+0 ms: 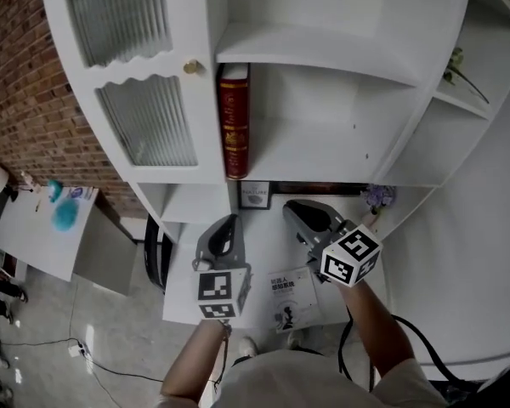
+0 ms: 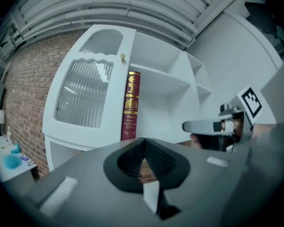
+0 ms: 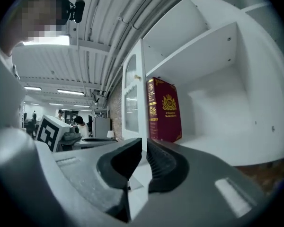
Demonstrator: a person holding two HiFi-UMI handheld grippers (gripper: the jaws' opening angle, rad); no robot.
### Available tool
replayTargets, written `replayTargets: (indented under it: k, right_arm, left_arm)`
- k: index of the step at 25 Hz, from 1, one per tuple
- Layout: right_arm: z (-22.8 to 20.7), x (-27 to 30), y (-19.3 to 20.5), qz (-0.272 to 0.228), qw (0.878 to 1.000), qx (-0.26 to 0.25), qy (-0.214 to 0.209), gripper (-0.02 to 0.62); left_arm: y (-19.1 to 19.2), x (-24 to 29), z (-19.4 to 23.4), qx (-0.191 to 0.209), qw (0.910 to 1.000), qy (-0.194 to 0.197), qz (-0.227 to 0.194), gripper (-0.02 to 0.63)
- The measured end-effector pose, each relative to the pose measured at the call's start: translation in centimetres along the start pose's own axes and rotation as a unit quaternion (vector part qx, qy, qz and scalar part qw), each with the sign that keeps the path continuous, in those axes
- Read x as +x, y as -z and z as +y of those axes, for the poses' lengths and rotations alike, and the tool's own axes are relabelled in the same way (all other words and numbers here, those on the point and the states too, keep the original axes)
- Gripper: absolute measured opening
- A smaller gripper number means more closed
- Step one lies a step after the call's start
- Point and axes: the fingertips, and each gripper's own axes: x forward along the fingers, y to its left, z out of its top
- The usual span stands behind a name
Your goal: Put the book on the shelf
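A dark red book [image 1: 234,121] with gold lettering stands upright at the left end of a white shelf [image 1: 323,155], against the cabinet wall. It also shows as the book [image 2: 131,105] in the left gripper view and the book [image 3: 165,110] in the right gripper view. My left gripper [image 1: 229,222] is below the shelf, shut with nothing between its jaws [image 2: 143,144]. My right gripper [image 1: 294,207] is beside it to the right, also back from the book, its jaws together and empty [image 3: 145,143]. Neither gripper touches the book.
A cabinet door with ribbed glass [image 1: 144,117] and a brass knob [image 1: 189,66] is left of the book. On the lower white ledge lie a booklet [image 1: 291,296], a small framed picture [image 1: 255,195] and purple flowers [image 1: 376,198]. A brick wall [image 1: 17,83] and a side table [image 1: 42,228] are at left.
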Motion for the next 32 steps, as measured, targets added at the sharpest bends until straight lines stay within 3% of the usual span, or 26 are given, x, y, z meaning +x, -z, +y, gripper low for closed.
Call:
replayTargets:
  k: [7,12,23,32]
  right_arm:
    - [0.9,-3.8,1.8,0.006,0.998,0.013,0.061,0.029]
    - [0.8,-5.4,2.8,0.011,0.997,0.02,0.078,0.029]
    - [1.4,-5.2,3.8,0.019,0.998,0.021,0.059,0.029]
    - [1.2,-7.1,5.8,0.044,0.994,0.03,0.097,0.029]
  left_arm:
    - [0.1,-2.5,-0.8,-0.046,0.9954,0.084,0.006,0.008]
    - [0.4,-3.6,-1.1,-0.044,0.994,0.1,0.009,0.008]
    - [0.9,-3.7,-2.5,-0.04,0.992,0.116,0.027,0.008]
    - [3.9,-3.2,-2.9,-0.045,0.9881,0.138,0.051,0.008]
